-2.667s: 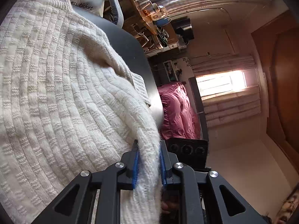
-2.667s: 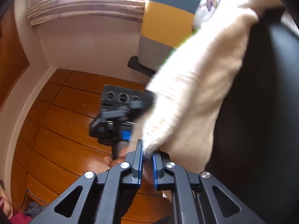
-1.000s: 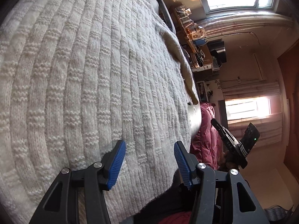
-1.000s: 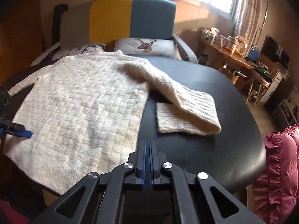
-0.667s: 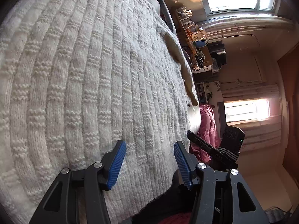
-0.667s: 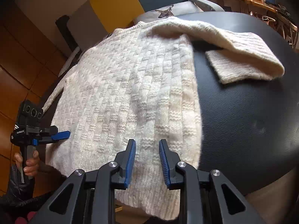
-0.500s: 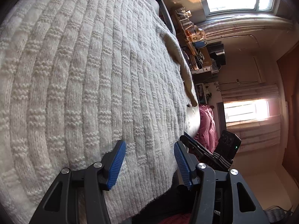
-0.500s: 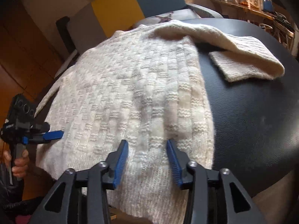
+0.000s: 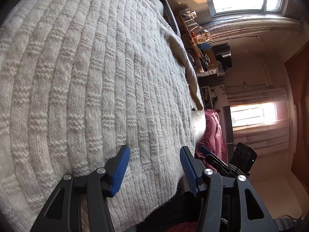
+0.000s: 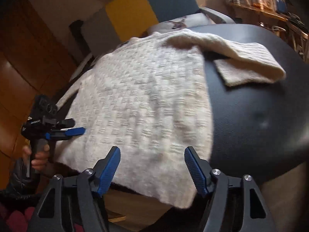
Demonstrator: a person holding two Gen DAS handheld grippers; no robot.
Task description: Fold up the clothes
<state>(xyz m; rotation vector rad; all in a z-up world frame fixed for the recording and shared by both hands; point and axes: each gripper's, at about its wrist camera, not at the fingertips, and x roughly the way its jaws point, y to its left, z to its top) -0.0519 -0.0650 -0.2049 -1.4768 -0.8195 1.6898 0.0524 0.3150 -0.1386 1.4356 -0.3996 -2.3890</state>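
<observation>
— So what's different from a moment back?

— Both tools let go. A couple of seconds ago each one was pinching the sweater (image 10: 146, 96), and about a second ago the right gripper (image 10: 152, 159) was still pressed shut; now its fingers are spread wide. The left gripper (image 9: 154, 160) has stayed spread over the last second

— Meaning?

— I'd judge the laying-out step is done: the sweater lies flat on the black bench (image 10: 260, 116), body spread out, one sleeve (image 10: 241, 58) doubled back on itself on the bare bench beside the body. The next fold can start (probably from the hem, but that's a guess)

— Where's the knit relative to the fingers?

— In the right wrist view the hem (image 10: 164, 189) hangs over the near edge of the bench, and the spread fingers straddle it near the right corner without gripping. In the left wrist view the hem (image 9: 150, 199) sits between the blue pads (image 9: 120, 172), which bracket the cloth near the edge; whether they touch it I can't tell

— Anything held?

— Nothing, by either
</observation>
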